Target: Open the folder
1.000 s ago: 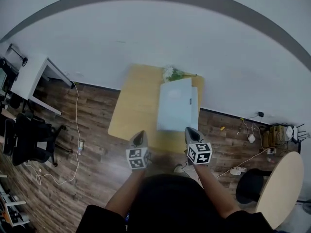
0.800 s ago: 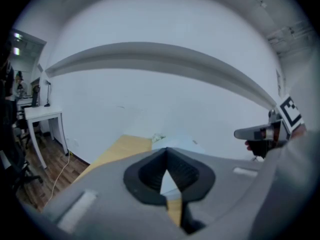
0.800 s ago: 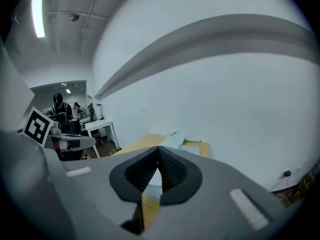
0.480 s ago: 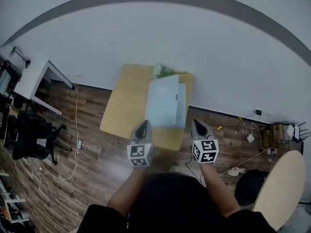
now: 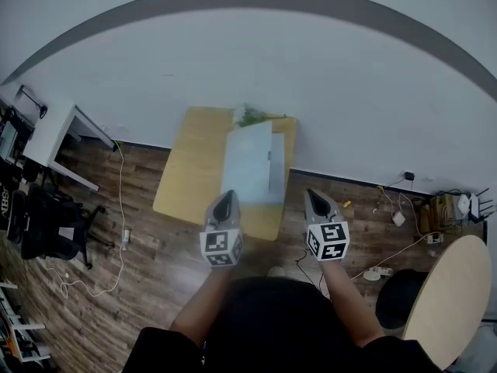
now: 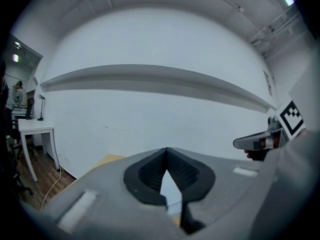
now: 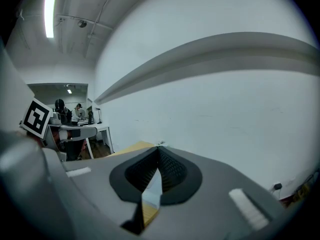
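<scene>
short of the light wooden bench bearing the closed pale blue folder, left gripper and right gripper hover, jaws together, empty, likely before reaching.

We record one folder, pale blue-white and rectangular, lying flat with its cover down on the right half of the wooden table. Its far short edge lies near the wall. A second layer shows along its right side.
</scene>
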### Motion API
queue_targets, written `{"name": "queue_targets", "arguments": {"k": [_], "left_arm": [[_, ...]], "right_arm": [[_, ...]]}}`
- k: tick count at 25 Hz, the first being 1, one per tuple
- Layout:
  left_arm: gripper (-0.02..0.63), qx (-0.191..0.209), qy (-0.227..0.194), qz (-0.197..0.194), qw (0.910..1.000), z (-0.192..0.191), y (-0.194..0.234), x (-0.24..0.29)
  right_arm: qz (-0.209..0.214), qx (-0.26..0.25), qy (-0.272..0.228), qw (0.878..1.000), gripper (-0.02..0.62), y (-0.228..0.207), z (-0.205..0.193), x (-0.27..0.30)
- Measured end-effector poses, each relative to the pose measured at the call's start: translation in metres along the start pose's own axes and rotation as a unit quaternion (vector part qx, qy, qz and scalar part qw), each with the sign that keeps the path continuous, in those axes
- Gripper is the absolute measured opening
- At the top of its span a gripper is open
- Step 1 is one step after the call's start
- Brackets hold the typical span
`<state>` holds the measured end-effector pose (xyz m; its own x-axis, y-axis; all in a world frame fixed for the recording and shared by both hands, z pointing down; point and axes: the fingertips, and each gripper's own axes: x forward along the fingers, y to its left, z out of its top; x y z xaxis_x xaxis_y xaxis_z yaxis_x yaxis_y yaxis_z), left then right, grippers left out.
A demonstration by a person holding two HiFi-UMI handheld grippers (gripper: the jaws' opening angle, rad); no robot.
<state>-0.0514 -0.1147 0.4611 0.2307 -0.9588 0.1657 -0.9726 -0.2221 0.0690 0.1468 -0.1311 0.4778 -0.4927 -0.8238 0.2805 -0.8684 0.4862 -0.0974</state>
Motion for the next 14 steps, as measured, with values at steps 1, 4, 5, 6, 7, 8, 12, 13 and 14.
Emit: {"name": "queue_targets", "arguments": {"k": [1,4,5,6,7,8,12,13,14], "left_arm": [[0.002,0.000,0.001,0.002,1.0000,-0.001,-0.003,0.000],[0.002,0.004,0.005,0.006,1.0000,-0.006,-0.008,0.002],[0.002,0.004,0.002,0.005,1.0000,-0.004,-0.009,0.004],[0.002,0.005,0.000,0.005,1.0000,-0.002,-0.010,0.006],[0.002,0.005,0.000,0.006,1.0000,0.000,-0.010,0.008],[0.002,0.006,0.002,0.008,1.0000,-0.001,-0.010,0.010],[0.002,0.005,0.011,0.015,0.9998,-0.003,-0.009,0.012],[0.002,0.004,0.012,0.015,0.9998,-0.003,-0.009,0.012],[0.002,0.003,0.013,0.016,0.9998,-0.003,-0.009,0.013]], "right_arm": [[0.002,-0.002,-0.001,1.000,0.002,-0.001,0.001,-0.001],[0.007,-0.007,-0.001,1.000,0.002,-0.003,0.002,-0.003],[0.007,-0.009,-0.002,1.000,0.002,-0.005,0.003,-0.003],[0.008,-0.010,-0.002,1.000,0.002,-0.006,0.004,-0.002],[0.008,-0.011,-0.003,1.000,0.002,-0.008,0.004,-0.001],[0.009,-0.012,-0.002,1.000,0.002,-0.009,0.004,-0.001],[0.009,-0.012,0.000,1.000,0.002,-0.014,0.004,-0.003],[0.009,-0.012,0.000,1.000,0.002,-0.015,0.005,-0.003],[0.009,-0.012,0.000,1.000,0.002,-0.016,0.006,-0.002]]}}
